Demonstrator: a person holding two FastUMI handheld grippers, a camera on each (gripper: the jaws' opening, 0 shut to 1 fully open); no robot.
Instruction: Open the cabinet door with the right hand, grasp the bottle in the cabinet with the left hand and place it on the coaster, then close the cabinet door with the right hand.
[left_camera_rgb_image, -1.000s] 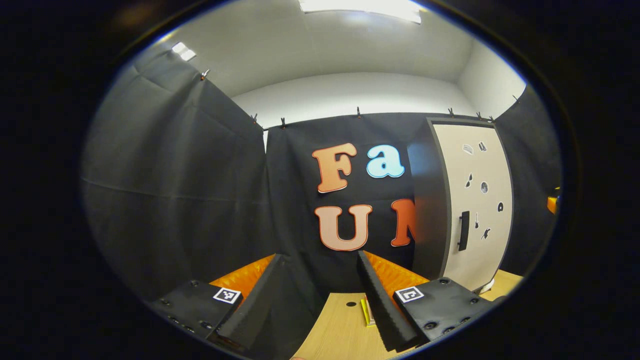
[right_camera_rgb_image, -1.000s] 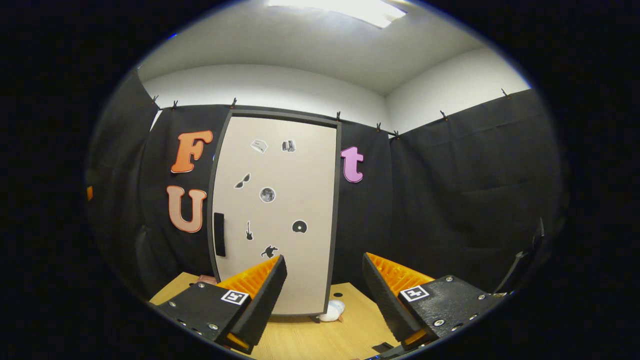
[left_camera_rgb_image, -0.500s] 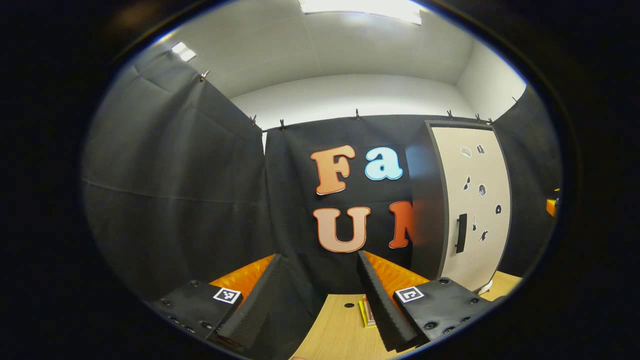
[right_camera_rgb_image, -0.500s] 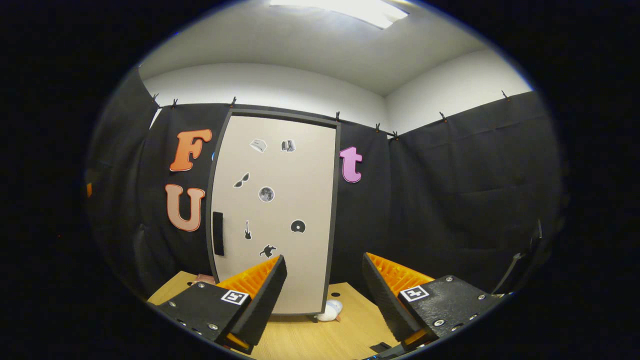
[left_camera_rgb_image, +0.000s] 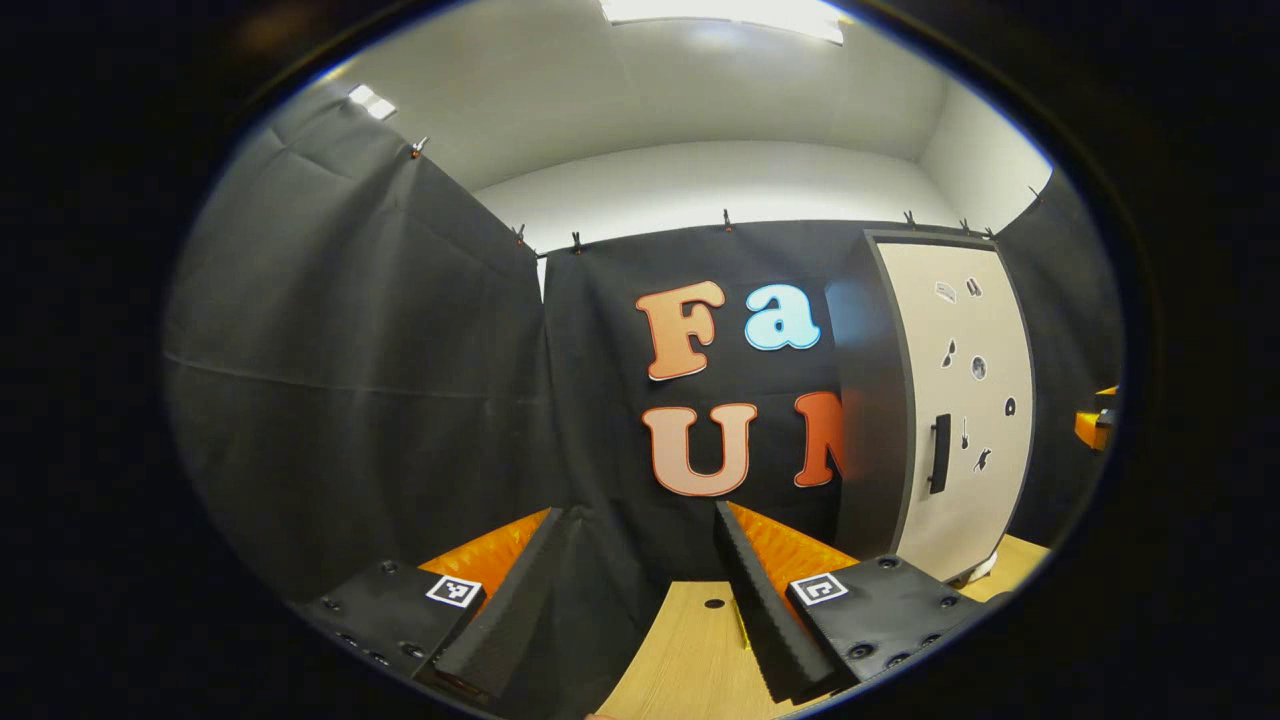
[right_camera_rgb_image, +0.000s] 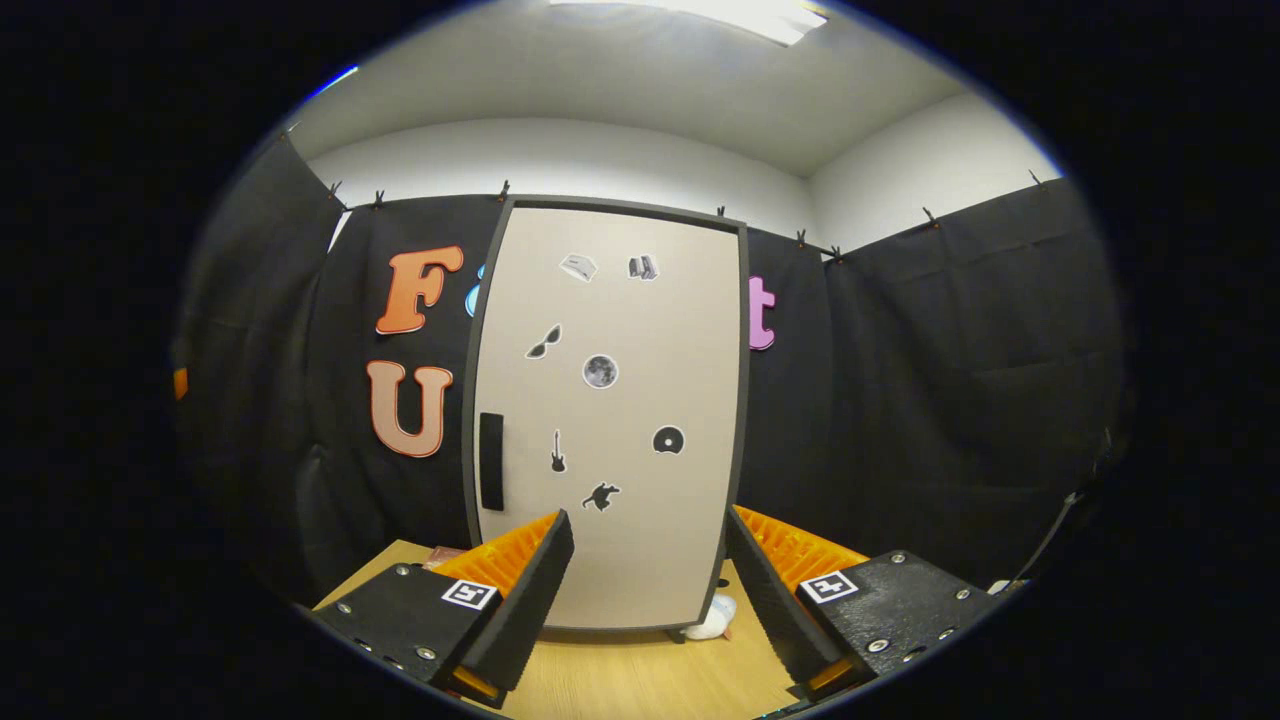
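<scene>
Right hand-held gripper (right_camera_rgb_image: 645, 600) hangs over the surface (right_camera_rgb_image: 640, 680), fingers wide apart, nothing between them, aimed at the cabinet door (right_camera_rgb_image: 610, 420) a bit farther on. Left hand-held gripper (left_camera_rgb_image: 635, 600) is also spread and empty, near edge of the surface, pointing at the wall left of the cabinet.

Risks, judged from here: handle (right_camera_rgb_image: 491, 461) sits far left on the door while the gripper points at door centre, so a straight approach likely bumps the flat panel or slips off the handle. Pulling too hard could shift or tip the cabinet. White object (right_camera_rgb_image: 712, 620) at the door's foot could snag the swing.

Door is shut, upright, beige with dark frame, small stickers, dark vertical handle low on the left. Bottle is hidden behind it; can't tell where the coaster is.
</scene>
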